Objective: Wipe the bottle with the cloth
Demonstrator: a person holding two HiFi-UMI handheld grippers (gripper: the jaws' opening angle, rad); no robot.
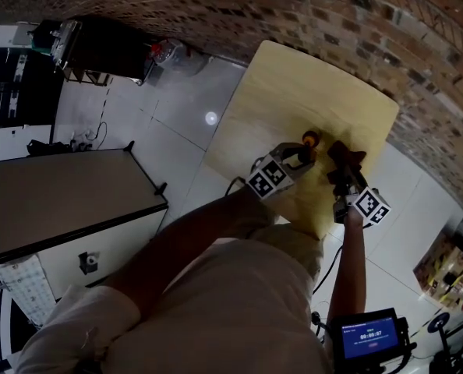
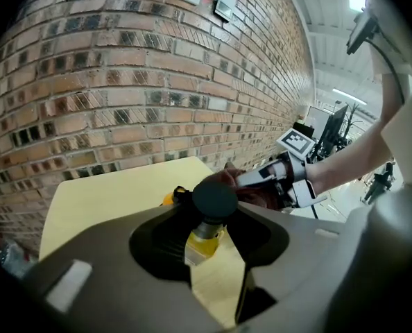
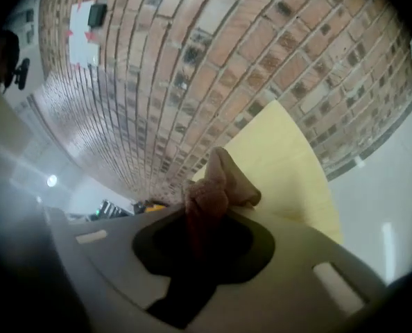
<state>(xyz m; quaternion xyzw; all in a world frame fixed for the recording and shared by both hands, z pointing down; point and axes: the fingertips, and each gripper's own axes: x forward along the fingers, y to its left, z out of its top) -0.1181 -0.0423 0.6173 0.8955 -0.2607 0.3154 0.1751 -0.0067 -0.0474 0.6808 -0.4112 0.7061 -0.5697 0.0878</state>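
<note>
Left gripper (image 2: pixel 211 250) jaws clamped on small yellow bottle (image 2: pixel 204 236) just below black cap, likely bracing it over pale table (image 1: pixel 294 84) for wiping. Right gripper (image 3: pixel 200 245) jaws pinched shut on bunched reddish-brown cloth (image 3: pixel 216 189), just right of bottle; contact unclear. Both forearms reach forward, left gripper tipped downward, right nearer level.

You have one yellow bottle (image 2: pixel 201 247) with one dark cap (image 2: pixel 214 198), one brown cloth (image 3: pixel 220 186), two grippers, your left gripper (image 2: pixel 207 217) and your right gripper (image 3: pixel 199 220), one pale wooden surface (image 1: pixel 309 76), one grey-topped cabinet (image 1: pixel 60 193), one lit screen (image 1: pixel 369 338), one brick wall (image 1: pixel 333 6)
</note>
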